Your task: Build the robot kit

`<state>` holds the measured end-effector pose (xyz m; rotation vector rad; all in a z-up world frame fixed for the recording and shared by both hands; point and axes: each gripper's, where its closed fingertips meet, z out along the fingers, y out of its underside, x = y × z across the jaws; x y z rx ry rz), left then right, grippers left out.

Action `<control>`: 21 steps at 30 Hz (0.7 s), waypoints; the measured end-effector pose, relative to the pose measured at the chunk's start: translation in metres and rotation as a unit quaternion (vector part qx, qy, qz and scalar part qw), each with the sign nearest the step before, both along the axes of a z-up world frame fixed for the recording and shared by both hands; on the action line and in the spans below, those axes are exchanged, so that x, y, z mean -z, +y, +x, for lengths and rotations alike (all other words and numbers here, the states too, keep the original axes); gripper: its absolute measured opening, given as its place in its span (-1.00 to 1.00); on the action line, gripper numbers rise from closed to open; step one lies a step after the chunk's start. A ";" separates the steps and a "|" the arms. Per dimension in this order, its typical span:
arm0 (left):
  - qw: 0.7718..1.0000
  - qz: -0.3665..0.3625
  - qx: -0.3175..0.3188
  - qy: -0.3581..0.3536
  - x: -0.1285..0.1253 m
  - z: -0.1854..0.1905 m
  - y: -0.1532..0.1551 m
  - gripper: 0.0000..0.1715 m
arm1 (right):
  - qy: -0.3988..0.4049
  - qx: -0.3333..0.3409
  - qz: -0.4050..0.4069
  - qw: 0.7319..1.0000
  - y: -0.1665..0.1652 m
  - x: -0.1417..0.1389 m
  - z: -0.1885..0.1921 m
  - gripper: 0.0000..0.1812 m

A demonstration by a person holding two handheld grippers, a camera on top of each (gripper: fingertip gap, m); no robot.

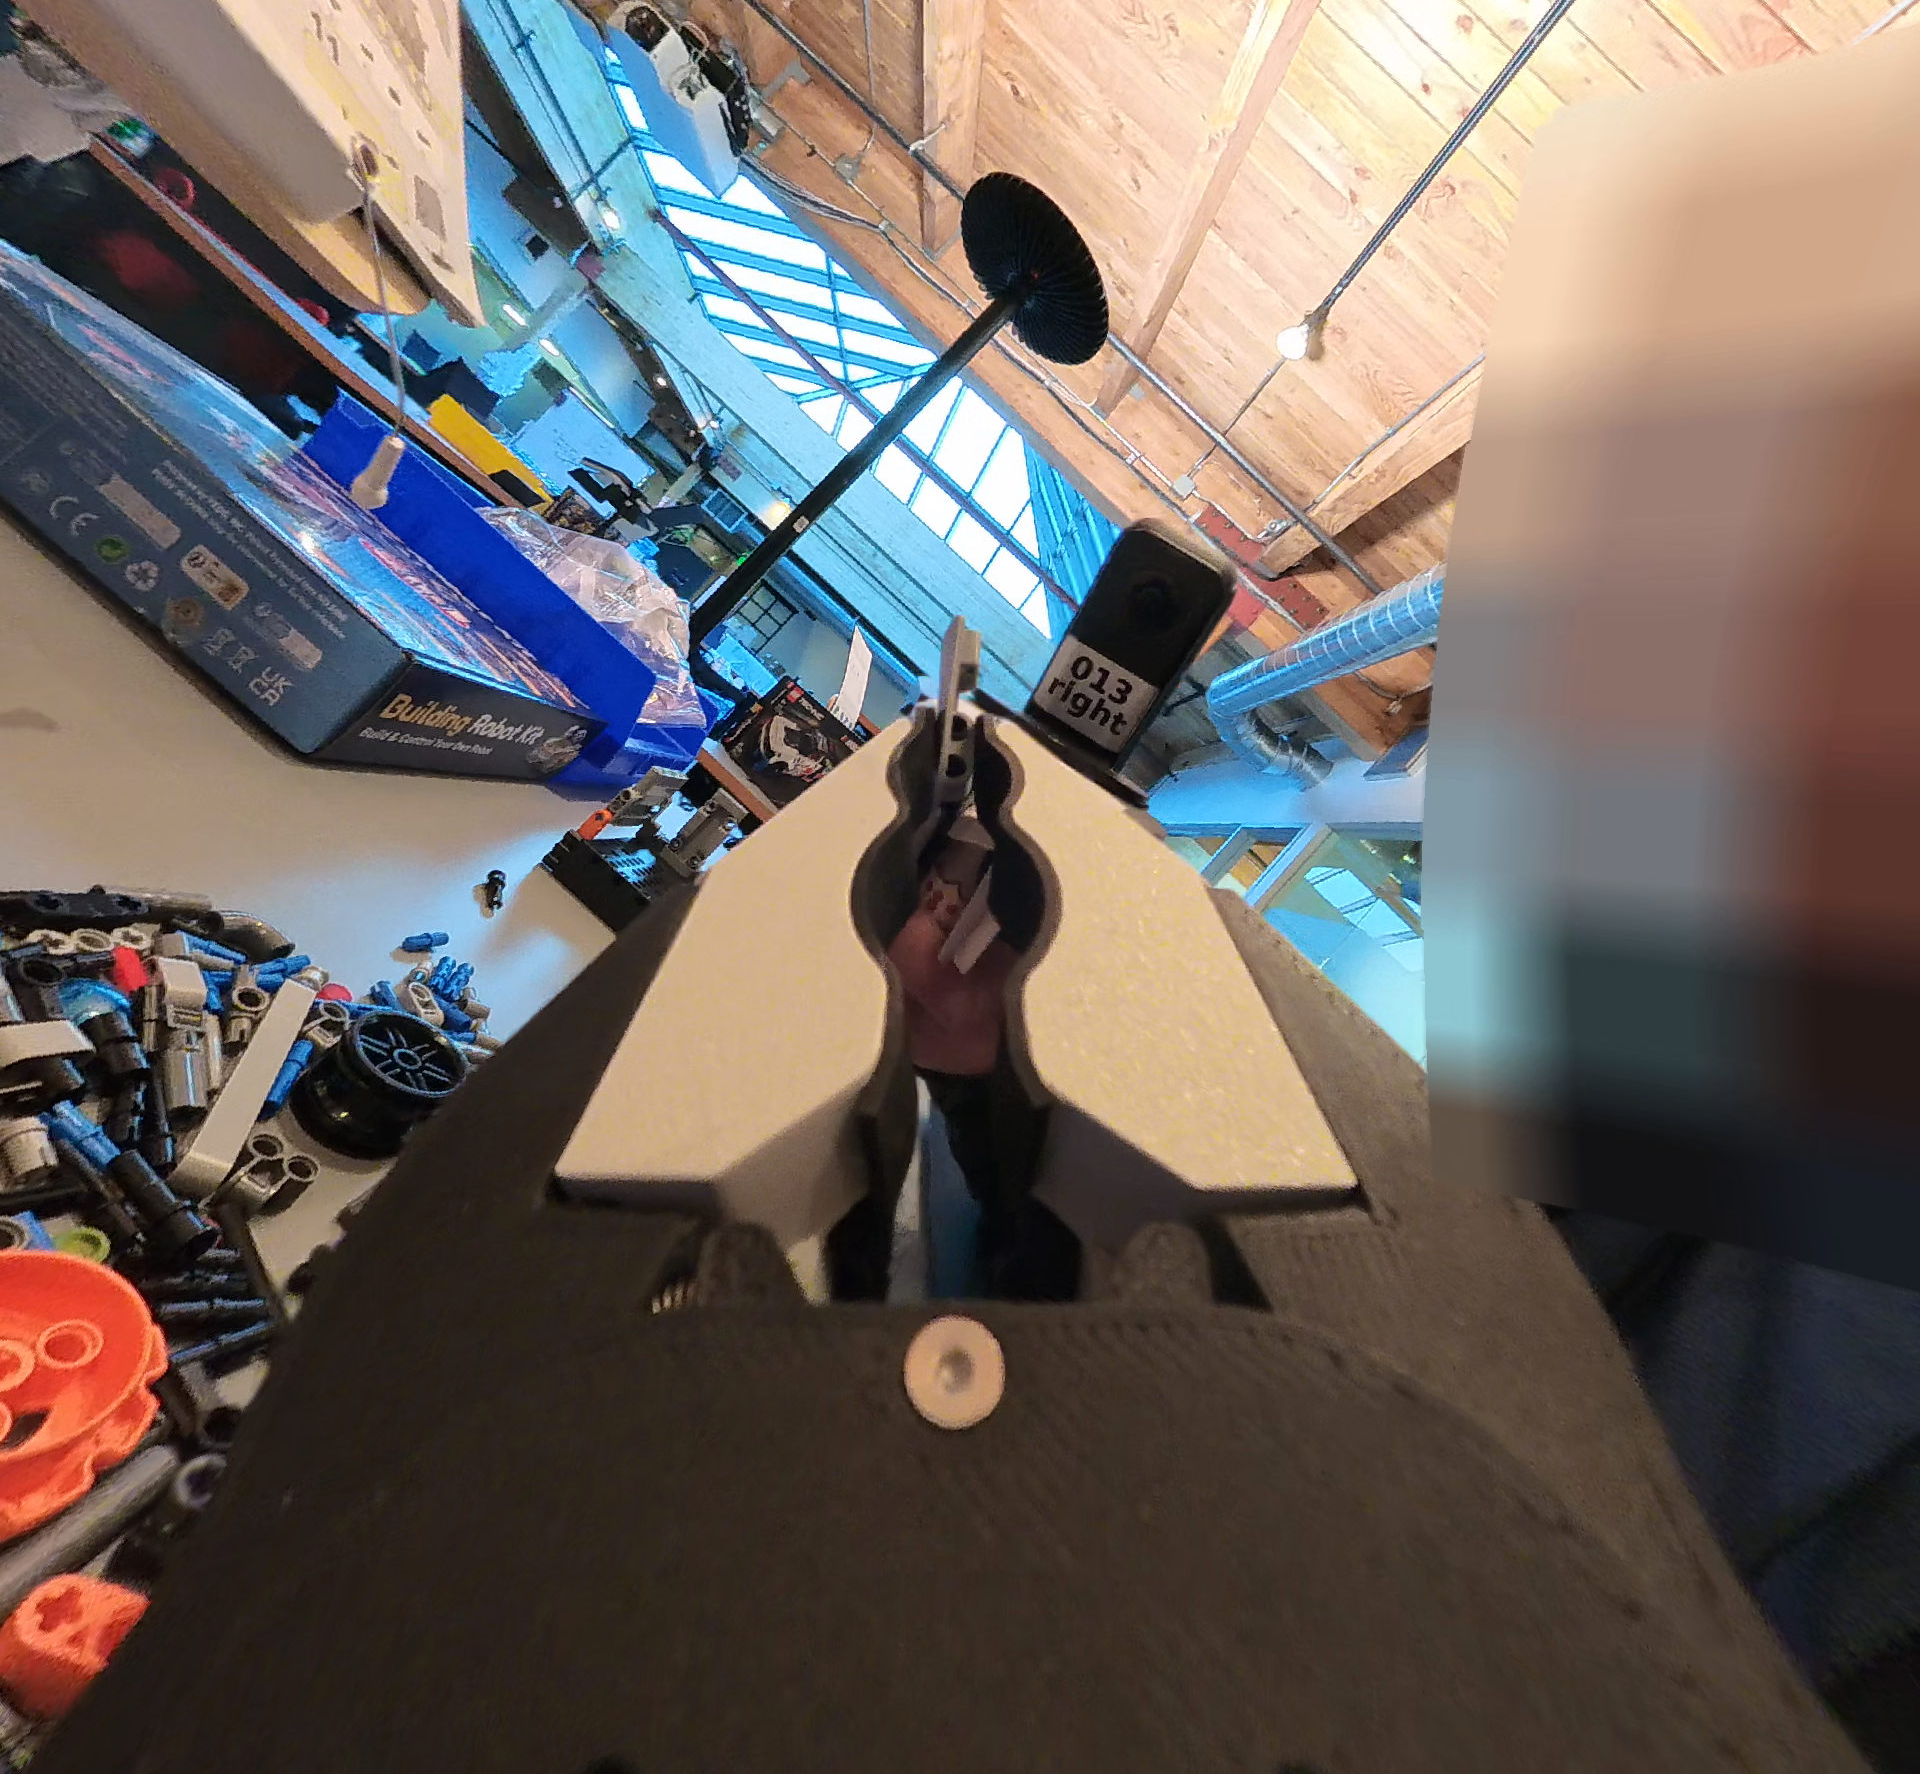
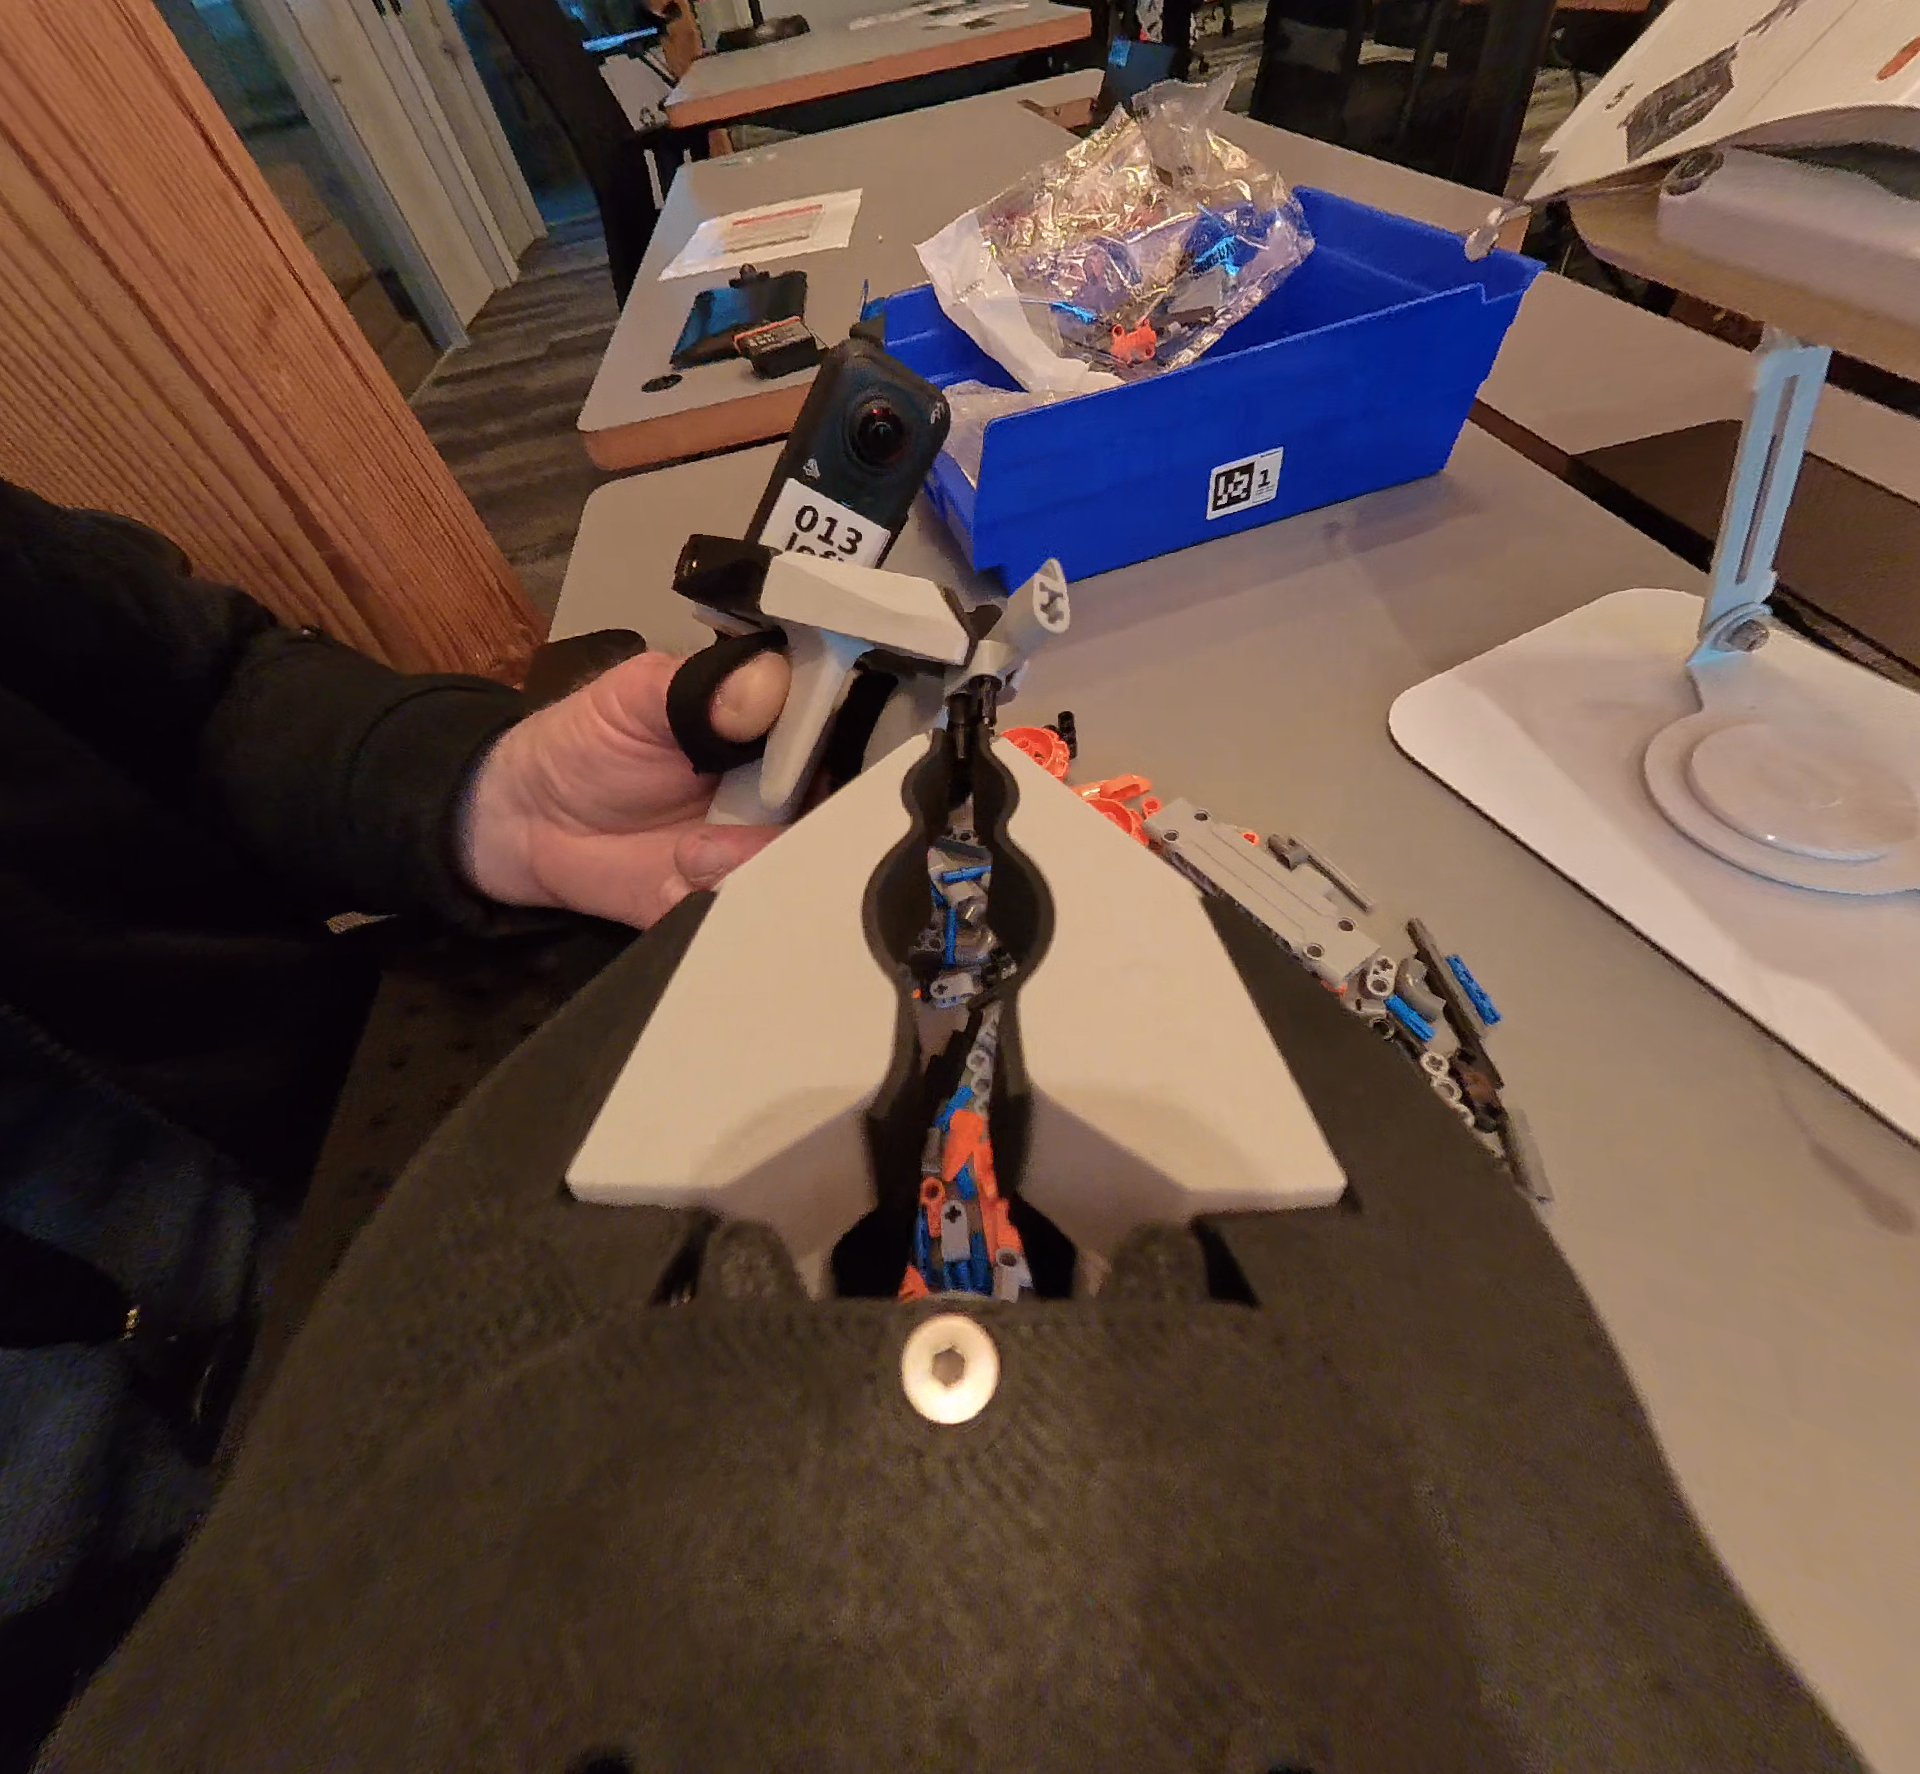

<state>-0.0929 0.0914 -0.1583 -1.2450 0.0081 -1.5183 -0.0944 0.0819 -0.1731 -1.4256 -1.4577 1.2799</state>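
Observation:
My left gripper [image 1: 951,737] is shut on a flat light grey beam with holes [image 1: 958,675] that sticks out past its tips. My right gripper [image 2: 964,750] is shut on a small black pin [image 2: 966,712]. In the right wrist view the pin's tip meets the lower end of the grey beam [image 2: 1042,604], which the left gripper [image 2: 982,646] holds above the grey table [image 2: 1351,685]. A hand [image 2: 603,789] holds that gripper. In the left wrist view the right gripper's camera [image 1: 1138,628] shows just behind the beam; its fingers are hidden.
A blue bin [image 2: 1247,436] with plastic bags of parts [image 2: 1122,238] stands behind. Loose grey, blue, black and orange pieces [image 1: 156,1049] lie on the table, beside a long grey assembly [image 2: 1257,872]. A white stand [image 2: 1756,498] holds an open booklet [image 2: 1766,10]. A kit box [image 1: 208,561] lies at left. Left and right tips are no more than a few centimetres apart. Left tips and right tips are each some 20 centimeters from the long grey assembly [image 2: 1257,872].

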 end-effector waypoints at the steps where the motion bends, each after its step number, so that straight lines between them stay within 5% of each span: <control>1: 1.000 0.003 0.004 -0.006 -0.002 0.001 -0.001 -0.94 | 0.003 -0.001 0.008 1.000 -0.001 -0.001 0.000 -1.00; 10: 0.999 0.017 -0.016 -0.025 -0.011 -0.002 -0.003 -0.93 | 0.039 0.009 -0.022 0.999 -0.003 -0.012 -0.005 -1.00; 21: 0.997 0.022 -0.015 0.075 -0.004 0.008 -0.002 -0.92 | 0.021 -0.017 -0.032 0.999 0.009 -0.011 0.015 -1.00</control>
